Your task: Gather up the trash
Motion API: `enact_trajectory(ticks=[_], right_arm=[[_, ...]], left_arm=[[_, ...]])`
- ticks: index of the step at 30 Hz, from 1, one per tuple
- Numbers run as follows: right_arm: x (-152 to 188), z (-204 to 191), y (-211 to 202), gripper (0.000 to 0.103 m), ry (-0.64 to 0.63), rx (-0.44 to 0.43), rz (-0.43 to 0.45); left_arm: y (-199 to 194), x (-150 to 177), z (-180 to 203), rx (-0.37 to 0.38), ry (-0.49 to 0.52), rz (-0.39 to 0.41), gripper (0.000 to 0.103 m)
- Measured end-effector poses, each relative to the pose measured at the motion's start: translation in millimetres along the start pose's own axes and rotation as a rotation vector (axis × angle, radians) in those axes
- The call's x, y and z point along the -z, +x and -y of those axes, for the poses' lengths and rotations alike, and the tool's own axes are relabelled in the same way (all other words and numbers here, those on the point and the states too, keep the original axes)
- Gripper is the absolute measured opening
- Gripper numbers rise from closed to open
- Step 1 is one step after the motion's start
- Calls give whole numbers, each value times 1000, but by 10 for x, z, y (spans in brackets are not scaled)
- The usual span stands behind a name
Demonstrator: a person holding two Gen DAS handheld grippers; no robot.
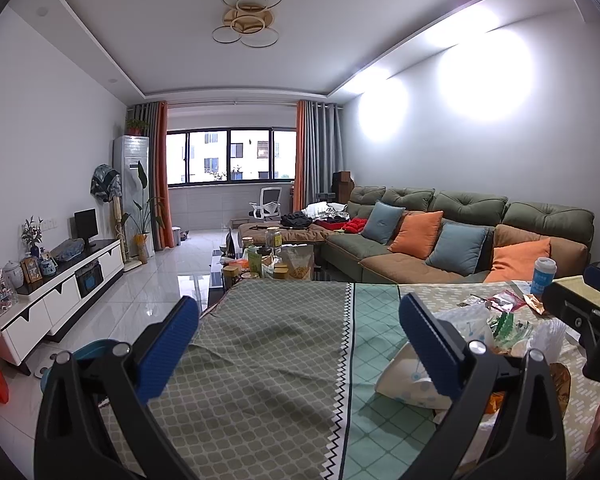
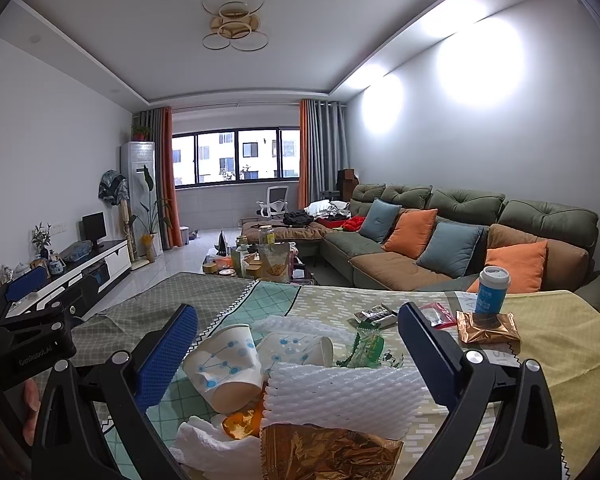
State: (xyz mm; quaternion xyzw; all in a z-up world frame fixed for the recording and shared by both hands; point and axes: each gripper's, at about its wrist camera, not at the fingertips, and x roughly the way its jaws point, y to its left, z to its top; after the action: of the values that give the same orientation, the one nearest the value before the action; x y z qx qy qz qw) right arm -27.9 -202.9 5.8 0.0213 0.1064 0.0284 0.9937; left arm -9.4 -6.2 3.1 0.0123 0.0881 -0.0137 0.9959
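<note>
2 claws, both spread wide, gripping nothing. Left claw [image 1: 298, 334] over bare patterned cloth on bench [image 1: 260, 360] — trash pile off to its right. Right claw [image 2: 298, 344] hovering right above the pile: 2 tipped paper cups [image 2: 224, 364] lying on their sides, white foam net [image 2: 344, 396] just beside, gold foil wrapper [image 2: 328, 456] at near edge, orange peel [image 2: 242, 422] and crumpled tissue [image 2: 212, 446] below cups, green wrapper [image 2: 366, 346] behind. Blue-labelled cup [image 2: 490, 290] upright on a second gold wrapper [image 2: 486, 328], farther right. Sofa [image 2: 460, 236] beyond bench.
</note>
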Motion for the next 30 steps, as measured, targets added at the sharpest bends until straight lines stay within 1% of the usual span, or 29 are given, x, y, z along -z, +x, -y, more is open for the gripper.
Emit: enact_trajectory(ticks=[30], right_arm=[[-9,1,-5,100,-1,1,1]], left_arm=[[9,21,-8,0,-3,2,100]])
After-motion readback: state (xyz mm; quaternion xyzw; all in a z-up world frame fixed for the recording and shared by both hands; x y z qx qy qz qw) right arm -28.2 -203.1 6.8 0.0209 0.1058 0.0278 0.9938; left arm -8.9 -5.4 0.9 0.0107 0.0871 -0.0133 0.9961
